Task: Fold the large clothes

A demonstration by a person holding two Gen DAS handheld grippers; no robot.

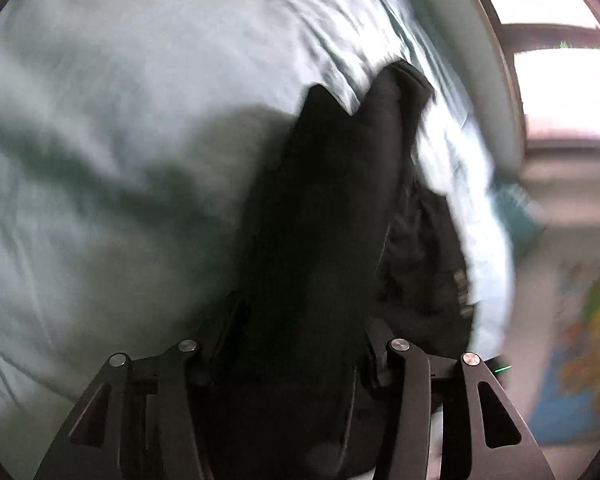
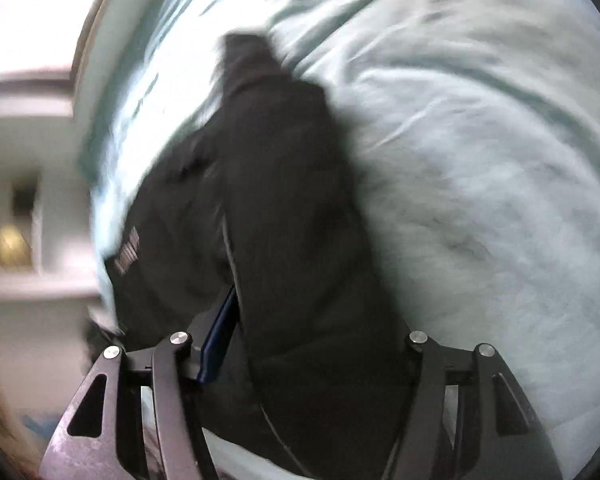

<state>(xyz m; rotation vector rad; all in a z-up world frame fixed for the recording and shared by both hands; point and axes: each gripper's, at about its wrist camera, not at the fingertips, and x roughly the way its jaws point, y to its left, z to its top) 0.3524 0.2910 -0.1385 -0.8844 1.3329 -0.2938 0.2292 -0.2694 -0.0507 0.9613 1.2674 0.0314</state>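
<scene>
Black fabric garment (image 1: 324, 216), large and bunched, lies on a pale mint-green bedsheet (image 1: 100, 120), running away from both cameras as a long dark heap; both views motion-blurred

Edges and room: garment sits near the bed's side edge. In left wrist view the sheet's edge curves down the right side just beside the garment, with floor and a bright window (image 1: 560, 80) beyond. Wide wrinkled sheet lies open to the left of the garment in that view, to the right of it in right wrist view

Left gripper (image 1: 296, 344): black fabric fills the space between its two black fingers and hides the tips; jaws stand partly apart. Cannot tell whether the pads press the cloth or just straddle it

Right gripper (image 2: 300, 340): same picture, garment mass runs up between the fingers, jaws partly apart, grip unclear. A blue finger pad (image 2: 218, 336) shows on the left finger, right against the fabric edge

Only in right wrist view: a pale printed label (image 2: 127, 256) on the garment's left flap, a thin light cord or seam line down the fabric, blurred white shelving (image 2: 20, 220) past the bed edge

Only in left wrist view: a colourful mat (image 1: 580, 340) on the floor at right, a two-peaked far end of the garment
</scene>
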